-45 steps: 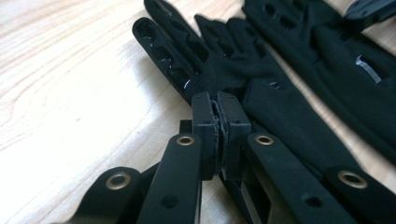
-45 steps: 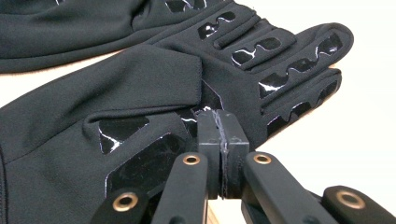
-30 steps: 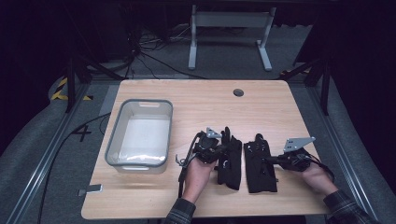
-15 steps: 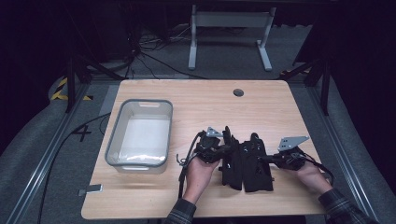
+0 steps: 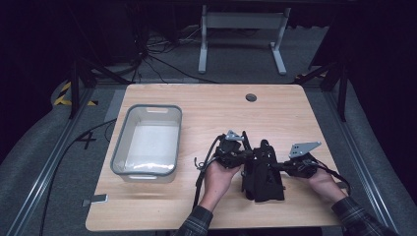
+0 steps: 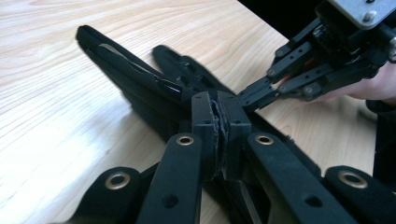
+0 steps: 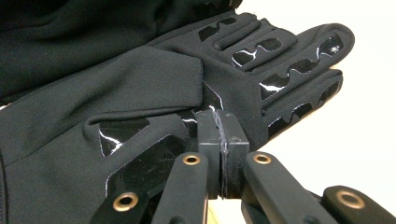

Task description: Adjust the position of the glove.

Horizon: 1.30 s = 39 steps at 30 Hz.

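Seen from the high view, a person's two hands meet over a pair of black gloves (image 5: 264,173) lying on the wooden counter (image 5: 206,105), the left gripper (image 5: 244,156) touching the gloves' left edge and the right gripper (image 5: 273,166) coming in from their right side, so the gloves sit between the two tools; a clear plastic bin (image 5: 147,140) stands well apart, beyond the left gripper on the side away from the gloves. In the left gripper view, the left gripper (image 6: 218,109) has its jaws pressed together over the dark fabric, whether on a fold of it cannot be told, with the gloves (image 6: 140,79) stretching away ahead of its tips and the right gripper (image 6: 254,95) reaching in from the upper right to touch the same gloves just beside it. In the right gripper view, the right gripper (image 7: 220,122) has its jaws pressed together right at the glove fabric, and whether any fabric is pinched between them cannot be told; the gloves (image 7: 154,88) rise directly ahead of it, their glossy-striped fingers pointing off to its right
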Available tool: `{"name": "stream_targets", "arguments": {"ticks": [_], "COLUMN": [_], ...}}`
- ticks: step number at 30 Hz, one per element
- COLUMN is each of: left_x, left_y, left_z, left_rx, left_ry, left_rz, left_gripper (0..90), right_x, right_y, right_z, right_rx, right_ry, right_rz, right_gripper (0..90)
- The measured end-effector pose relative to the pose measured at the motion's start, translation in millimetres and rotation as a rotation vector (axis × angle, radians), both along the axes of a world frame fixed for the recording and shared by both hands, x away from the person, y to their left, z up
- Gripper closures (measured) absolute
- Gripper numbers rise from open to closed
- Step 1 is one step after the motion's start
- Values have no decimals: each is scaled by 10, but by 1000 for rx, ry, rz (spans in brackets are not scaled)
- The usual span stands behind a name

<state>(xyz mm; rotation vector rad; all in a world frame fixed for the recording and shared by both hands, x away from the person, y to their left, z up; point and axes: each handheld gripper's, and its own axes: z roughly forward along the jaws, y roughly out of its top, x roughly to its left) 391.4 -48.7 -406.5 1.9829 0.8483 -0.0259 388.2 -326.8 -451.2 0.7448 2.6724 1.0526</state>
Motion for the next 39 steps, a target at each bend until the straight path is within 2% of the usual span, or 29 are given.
{"name": "stream_targets", "arguments": {"ticks": [4,8,14,20,27,30,31,32,34,37,39], "left_x": [20,31,46,42,42,38,31,27,11,-5,-14], "left_y": [-114,-162,-235,-320,-524,-588,-610,-620,-623,-558,-467], "left_z": [9,-4,-51,-92,-202,-228,-231,-225,-193,-120,-71], "left_rx": [19,28,35,50,43,40,37,35,22,22,35], "left_ry": [-17,-15,-4,0,26,28,25,19,8,-21,-32], "left_rz": [-28,-31,-46,-51,-79,-101,-103,-111,-121,-123,-114], "left_gripper": [871,871,867,860,838,761,761,716,685,716,788], "right_x": [11,31,22,28,40,41,42,41,38,32,19], "right_y": [79,123,215,36,-237,-252,-256,-258,-263,-265,-254], "right_z": [-2,-12,-3,85,93,90,93,96,107,124,154], "right_rx": [0,13,1,41,43,41,41,43,45,57,65], "right_ry": [0,10,0,-21,-20,-22,-25,-27,-24,-26,-25], "right_rz": [19,31,58,20,-39,-44,-43,-43,-43,-43,-35], "right_gripper": [900,900,900,900,900,900,900,900,900,900,900]}}
